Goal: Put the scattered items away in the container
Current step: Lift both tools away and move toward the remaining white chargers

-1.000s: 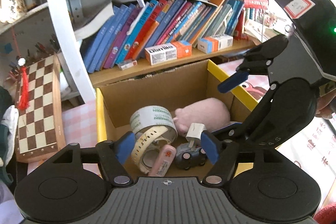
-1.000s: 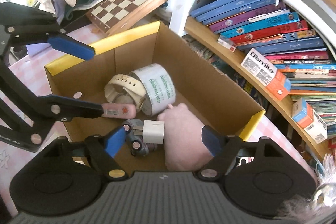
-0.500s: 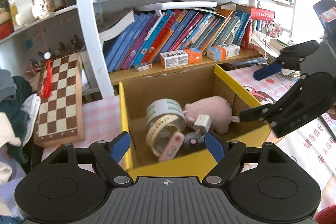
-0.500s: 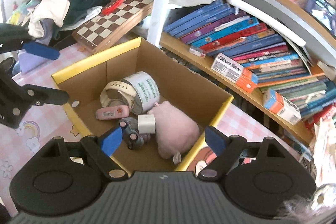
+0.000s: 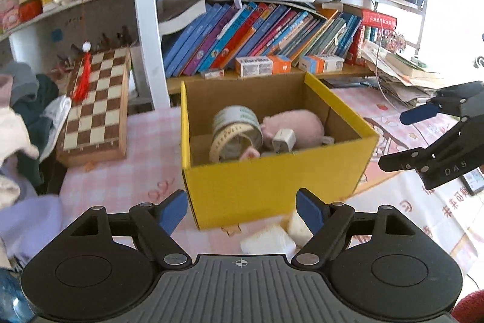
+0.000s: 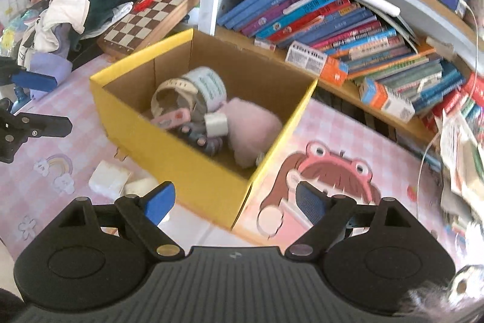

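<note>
Yellow cardboard box [image 5: 272,186]: set on the pink-patterned table [image 6: 332,135], before the bookshelf [image 5: 266,74]. Contents: tape roll [image 5: 239,118], pink plush toy [image 5: 298,126], white charger [image 5: 283,140], cream watch strap [image 6: 169,91]. Two white packets [image 5: 267,241] are seen beside the box's near wall. Left gripper [image 5: 242,209] and right gripper [image 6: 233,200] are held apart, nothing between their fingers. Chessboard [image 5: 96,108] is placed left of the box.

Two wrist views, both trained on the yellow box [image 5: 272,186].
Left camera faces its front wall squarely, bookshelf [image 5: 257,44] at 12 o'clock; right camera [image 6: 211,171] looks near its corner, from 4 o'clock. Both share box and shelf.
</note>
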